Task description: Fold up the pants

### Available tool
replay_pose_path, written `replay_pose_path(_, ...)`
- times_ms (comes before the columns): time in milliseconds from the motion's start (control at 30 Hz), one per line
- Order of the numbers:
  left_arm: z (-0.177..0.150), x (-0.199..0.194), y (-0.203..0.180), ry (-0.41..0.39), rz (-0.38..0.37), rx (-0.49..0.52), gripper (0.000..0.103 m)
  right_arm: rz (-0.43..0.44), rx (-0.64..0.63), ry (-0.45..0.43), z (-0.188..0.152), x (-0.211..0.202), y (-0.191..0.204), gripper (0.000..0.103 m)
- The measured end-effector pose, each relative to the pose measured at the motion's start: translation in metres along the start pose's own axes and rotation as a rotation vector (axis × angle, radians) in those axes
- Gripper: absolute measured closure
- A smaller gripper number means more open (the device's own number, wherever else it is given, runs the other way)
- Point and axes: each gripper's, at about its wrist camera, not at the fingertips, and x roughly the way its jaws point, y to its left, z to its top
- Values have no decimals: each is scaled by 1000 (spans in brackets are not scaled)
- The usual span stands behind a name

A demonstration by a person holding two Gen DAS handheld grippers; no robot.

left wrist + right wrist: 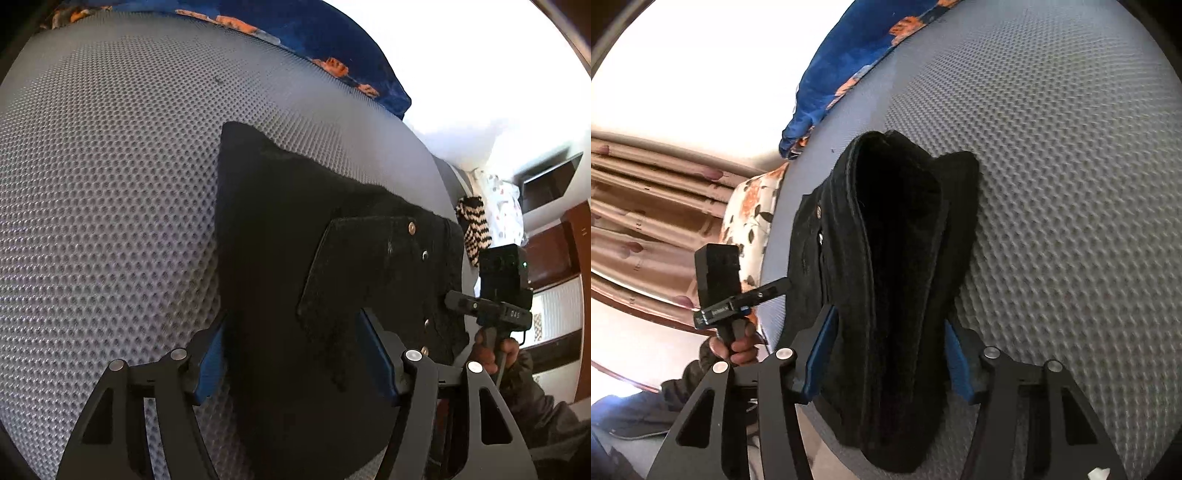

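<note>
While the grey honeycomb-textured mattress (110,206) fills most of both views, its far edge at the top carries a blue blanket with orange print (332,40). Bright window light washes out the upper right of the left wrist view; below it appear a striped black-and-white cloth (474,230) and brown cabinets (550,251). Pleated beige curtains (646,206) and a floral pillow (750,221) occupy the left of the right wrist view. Black pants (295,236), folded into a thick bundle with metal rivets showing, lie on the mattress at frame centre and hide the surface beneath. Left gripper (299,350): blue pads flank the bundle; whether they press it cannot be told. Right gripper (886,362): pads bracket the folded waist end, contact likewise unclear. Each view shows the opposite handle held in a hand (738,347).
</note>
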Motion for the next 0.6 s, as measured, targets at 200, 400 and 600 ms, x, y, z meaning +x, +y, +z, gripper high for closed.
replay_pose_path(200,5,1,5,-31,-22,-37,37,17,-11,-10,7,5,-7,63)
replay_pose_path(400,-3,2,-9,-46,158,43,51,-35,13,-50,0,10,7,63)
replay_pose_path(600,-5,5,-27,-62,294,122,72,-102,9,-84,-4,16,24,69)
